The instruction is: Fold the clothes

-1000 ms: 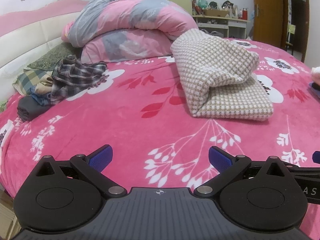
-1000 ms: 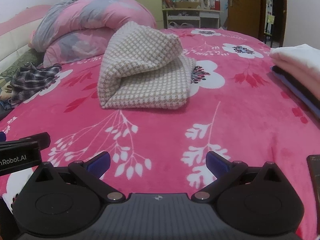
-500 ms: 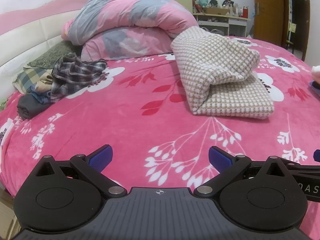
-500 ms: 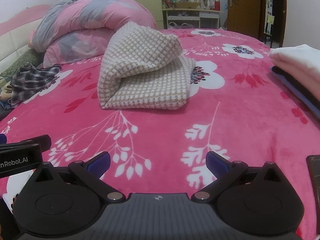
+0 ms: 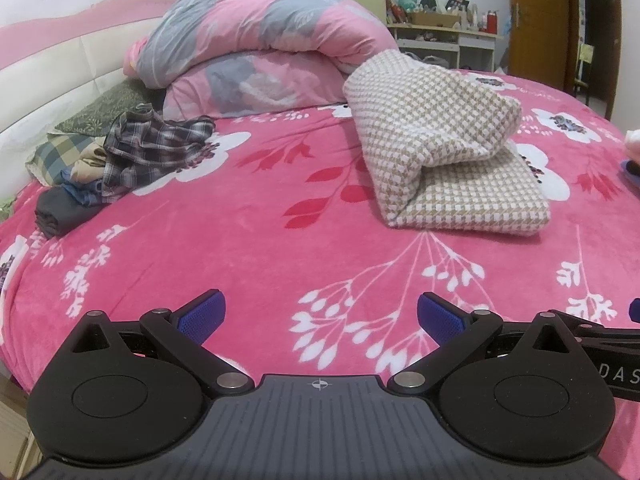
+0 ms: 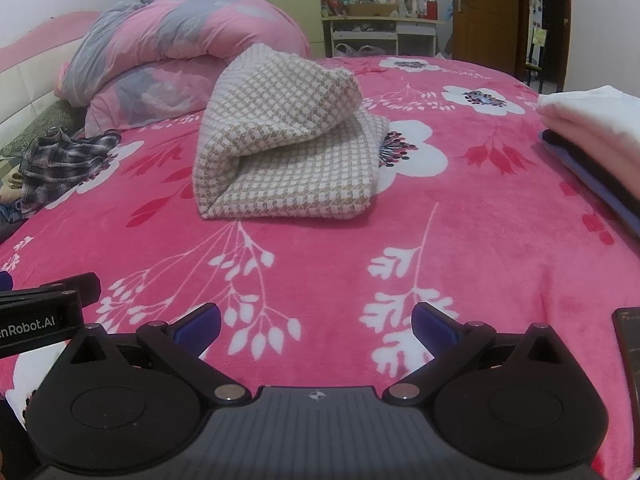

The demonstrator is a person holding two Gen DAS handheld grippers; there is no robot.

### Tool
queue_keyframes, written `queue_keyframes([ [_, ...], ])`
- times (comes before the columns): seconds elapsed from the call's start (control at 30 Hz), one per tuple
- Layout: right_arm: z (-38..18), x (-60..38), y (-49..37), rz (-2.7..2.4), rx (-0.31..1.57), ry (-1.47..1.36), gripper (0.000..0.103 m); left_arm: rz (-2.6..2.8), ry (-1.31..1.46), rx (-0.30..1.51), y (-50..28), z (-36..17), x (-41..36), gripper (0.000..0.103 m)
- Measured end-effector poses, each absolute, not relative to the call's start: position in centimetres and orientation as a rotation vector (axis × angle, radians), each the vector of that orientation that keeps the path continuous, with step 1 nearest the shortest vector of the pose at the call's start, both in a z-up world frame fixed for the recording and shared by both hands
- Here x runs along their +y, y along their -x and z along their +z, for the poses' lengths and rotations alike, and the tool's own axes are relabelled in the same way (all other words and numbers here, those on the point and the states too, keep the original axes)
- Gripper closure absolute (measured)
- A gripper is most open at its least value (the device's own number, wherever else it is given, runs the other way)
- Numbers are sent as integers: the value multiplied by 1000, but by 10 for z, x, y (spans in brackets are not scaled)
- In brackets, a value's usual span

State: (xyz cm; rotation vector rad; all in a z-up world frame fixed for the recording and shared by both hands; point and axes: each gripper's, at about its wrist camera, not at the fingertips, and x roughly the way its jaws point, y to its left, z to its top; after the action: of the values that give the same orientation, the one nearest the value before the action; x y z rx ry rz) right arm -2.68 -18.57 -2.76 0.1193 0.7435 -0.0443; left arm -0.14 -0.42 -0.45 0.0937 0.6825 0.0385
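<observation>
A beige-and-white checked garment point(image 5: 448, 160) lies folded over on the pink flowered bed point(image 5: 260, 240), its top layer bulging up; it also shows in the right wrist view point(image 6: 288, 152). My left gripper point(image 5: 318, 316) is open and empty, low over the bed's near edge, well short of the garment. My right gripper point(image 6: 316, 322) is open and empty, also near the front edge, with the garment ahead of it. A heap of unfolded clothes with a plaid shirt point(image 5: 148, 152) lies at the left by the headboard.
A rolled pink-and-grey duvet point(image 5: 256, 60) and pillows lie at the back. Folded white and pink clothes point(image 6: 592, 120) are stacked at the right edge. A phone point(image 6: 630, 352) lies at the near right. A desk point(image 6: 380, 28) and a door stand behind the bed.
The left wrist view has tilted slightly, with the garment and clothes heap shifting a little in frame. The right gripper has barely moved. Both stay open.
</observation>
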Motion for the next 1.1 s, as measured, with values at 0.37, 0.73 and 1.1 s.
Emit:
queue_keyframes([
  [0.37,-29,-187,25,-45,746,-124,0,45,-92,697,-2,-8,-3,0],
  [0.73,-35,-193,15,-57,741,-135,0,-26,-68,660,-17,-8,-7,0],
  [1.1,-43,-248,-26,-53,590,-173,0,-249,37,493,-77,8,-34,0],
])
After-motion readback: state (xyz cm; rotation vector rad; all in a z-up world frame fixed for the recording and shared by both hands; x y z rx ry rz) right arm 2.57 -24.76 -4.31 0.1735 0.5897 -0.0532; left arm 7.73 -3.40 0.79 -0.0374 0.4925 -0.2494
